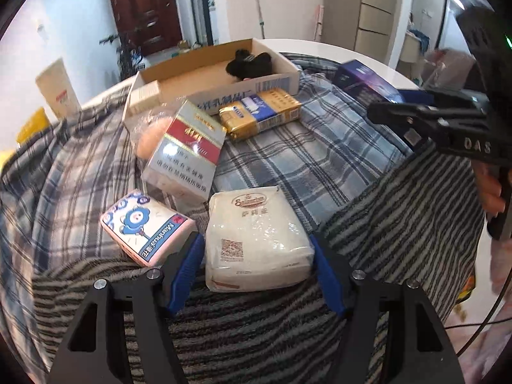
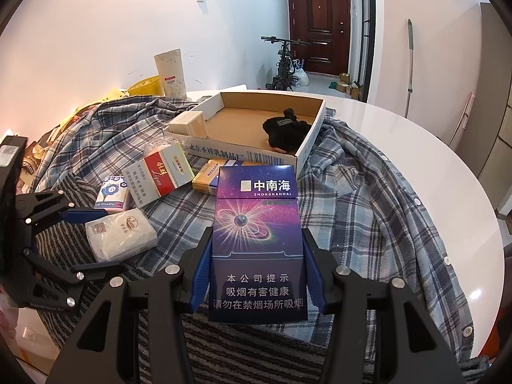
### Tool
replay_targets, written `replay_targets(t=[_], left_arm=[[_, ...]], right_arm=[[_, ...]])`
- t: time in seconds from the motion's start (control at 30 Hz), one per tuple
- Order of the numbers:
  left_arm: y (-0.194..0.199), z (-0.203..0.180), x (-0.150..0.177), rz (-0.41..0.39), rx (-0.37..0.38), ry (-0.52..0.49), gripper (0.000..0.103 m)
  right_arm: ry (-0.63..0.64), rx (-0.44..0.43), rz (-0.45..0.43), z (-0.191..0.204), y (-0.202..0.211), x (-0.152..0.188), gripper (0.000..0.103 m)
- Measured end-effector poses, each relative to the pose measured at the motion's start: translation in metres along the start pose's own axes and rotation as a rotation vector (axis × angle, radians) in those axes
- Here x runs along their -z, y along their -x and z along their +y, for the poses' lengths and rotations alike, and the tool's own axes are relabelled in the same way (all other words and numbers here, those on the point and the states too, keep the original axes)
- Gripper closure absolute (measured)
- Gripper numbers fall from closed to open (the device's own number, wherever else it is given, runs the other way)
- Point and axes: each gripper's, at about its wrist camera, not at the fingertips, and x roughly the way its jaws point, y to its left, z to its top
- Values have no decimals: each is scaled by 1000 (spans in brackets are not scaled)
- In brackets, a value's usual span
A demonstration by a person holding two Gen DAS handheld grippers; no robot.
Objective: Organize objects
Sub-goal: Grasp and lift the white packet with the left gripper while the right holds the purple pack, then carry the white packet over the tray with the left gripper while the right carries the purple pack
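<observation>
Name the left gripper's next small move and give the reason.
Probably close the left gripper on the white tissue pack: its fingers already straddle the pack, apparently not yet pressing it. The right gripper already holds the purple box.

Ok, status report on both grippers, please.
Left gripper open around the white tissue pack. Right gripper shut on the purple box. Nothing in the way.

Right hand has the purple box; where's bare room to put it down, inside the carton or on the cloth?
Carton floor is bare between the cream box and black bundle. Plaid cloth right of the purple box is free. Crowded left, around the red pack and tissue pack.
</observation>
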Motion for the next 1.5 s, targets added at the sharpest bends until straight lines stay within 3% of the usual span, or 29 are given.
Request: replay_targets(t=[0.03, 0.27, 0.77, 1.0, 1.27, 1.4, 1.5], left_arm=[[-1, 1, 0, 2, -1, 6, 44], [9, 1, 0, -28, -4, 18, 58], [67, 10, -28, -238, -63, 73, 59], [86, 17, -65, -358, -91, 104, 59], [100, 28, -141, -490, -127, 133, 59], [90, 40, -164, -513, -130, 185, 59], [64, 54, -177, -474, -109, 218, 59]], right_arm=[[-1, 0, 1, -1, -1, 1, 53], [-13, 3, 1, -4, -2, 1, 53], [6, 16, -66, 4, 15, -22, 53], [3, 16, -135, 10, 23, -54, 53], [-26, 33, -247, 15, 30, -128, 53], [-111, 37, -301, 6, 23, -164, 53], [-181, 32, -304, -3, 10, -177, 53]])
